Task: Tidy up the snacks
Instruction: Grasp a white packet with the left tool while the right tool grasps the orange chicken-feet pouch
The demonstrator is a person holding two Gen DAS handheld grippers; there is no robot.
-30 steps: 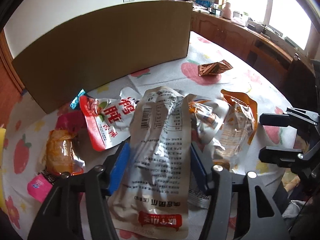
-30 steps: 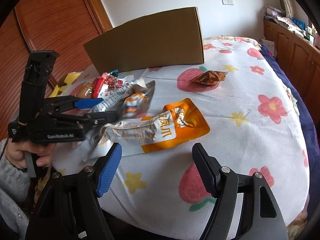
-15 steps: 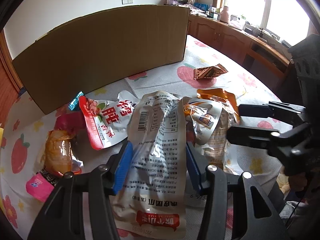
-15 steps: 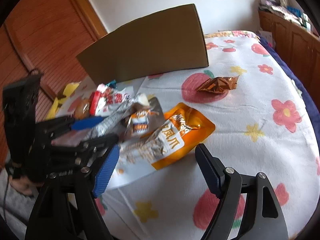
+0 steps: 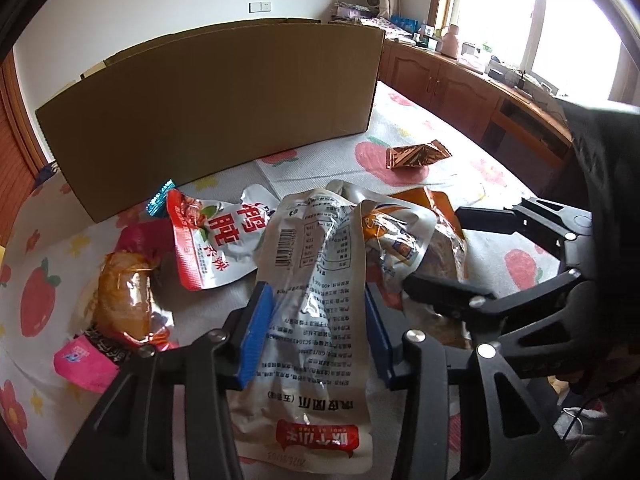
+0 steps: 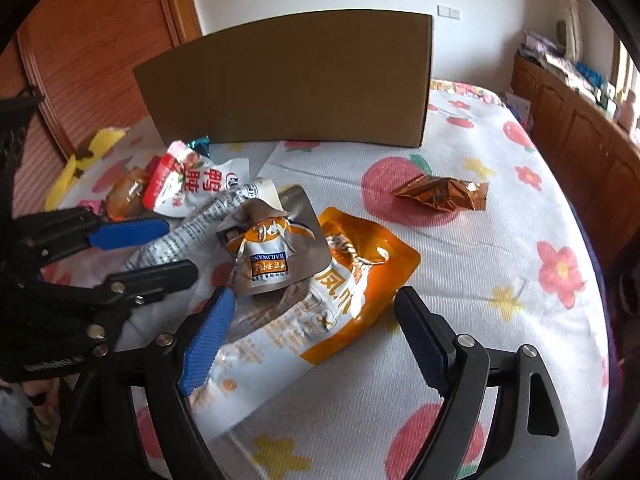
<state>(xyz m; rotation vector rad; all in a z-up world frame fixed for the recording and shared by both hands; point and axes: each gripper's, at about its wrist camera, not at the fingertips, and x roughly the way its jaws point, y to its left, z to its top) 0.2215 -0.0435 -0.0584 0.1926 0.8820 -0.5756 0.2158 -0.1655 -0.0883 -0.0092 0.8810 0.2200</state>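
Silver snack pouch (image 5: 316, 280): on bed, at 6 o'clock from cardboard box (image 5: 208, 112). Light, floppy, slick film; grip mid-body, across width.
Left hand-held gripper (image 5: 316, 332): closing, straddling pouch, pads near edges.
Right hand-held gripper (image 6: 316, 340): spread, opening, over orange pouch (image 6: 340, 300).

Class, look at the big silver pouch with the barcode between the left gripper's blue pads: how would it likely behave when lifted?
The silver pouch looks creased, so probably floppy, sagging either side of the left gripper. Its glossy film may slip.
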